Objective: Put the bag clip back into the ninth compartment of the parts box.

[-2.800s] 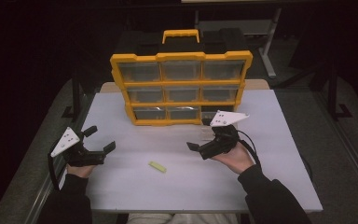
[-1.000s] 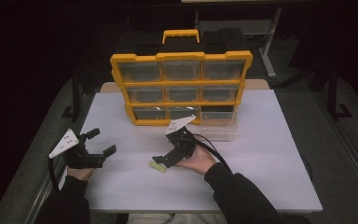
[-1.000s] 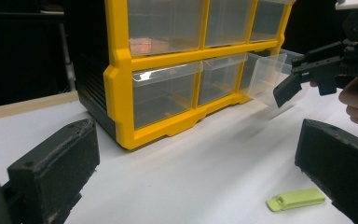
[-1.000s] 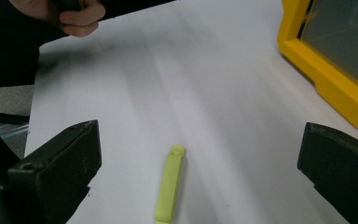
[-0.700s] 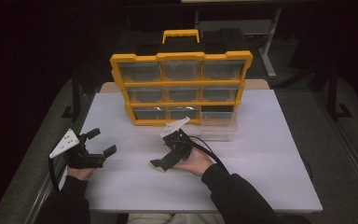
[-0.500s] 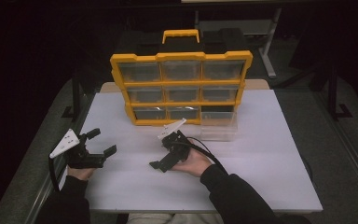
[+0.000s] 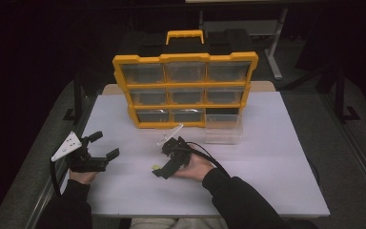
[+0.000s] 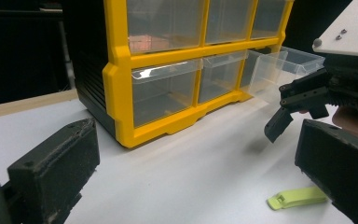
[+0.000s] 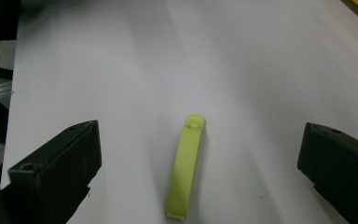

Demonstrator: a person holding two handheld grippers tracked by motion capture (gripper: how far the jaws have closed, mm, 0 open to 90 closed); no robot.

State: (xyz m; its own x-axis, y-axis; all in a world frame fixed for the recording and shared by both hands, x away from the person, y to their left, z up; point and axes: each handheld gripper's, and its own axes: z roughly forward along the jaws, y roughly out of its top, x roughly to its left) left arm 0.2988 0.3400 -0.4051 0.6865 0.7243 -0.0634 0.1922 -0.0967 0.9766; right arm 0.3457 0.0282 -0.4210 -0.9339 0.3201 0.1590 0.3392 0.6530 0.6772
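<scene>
A small yellow-green plastic clip lies flat on the white table. My right gripper is open and lowered over it, one jaw on each side of the clip, neither touching it. In the high view this gripper sits at the table's middle front with the clip just showing at its tip. The left gripper is open and empty at the front left. Its own view has the clip beside its right jaw and the right gripper beyond.
A yellow and black organiser with clear drawers stands at the back middle of the table. One clear drawer is out in front of its dark bottom-right slot. The table's left edge is close to the left gripper.
The right gripper has moved from the right side of the table leftward and down to the clip, its jaws now astride it. The left gripper has stayed put.
</scene>
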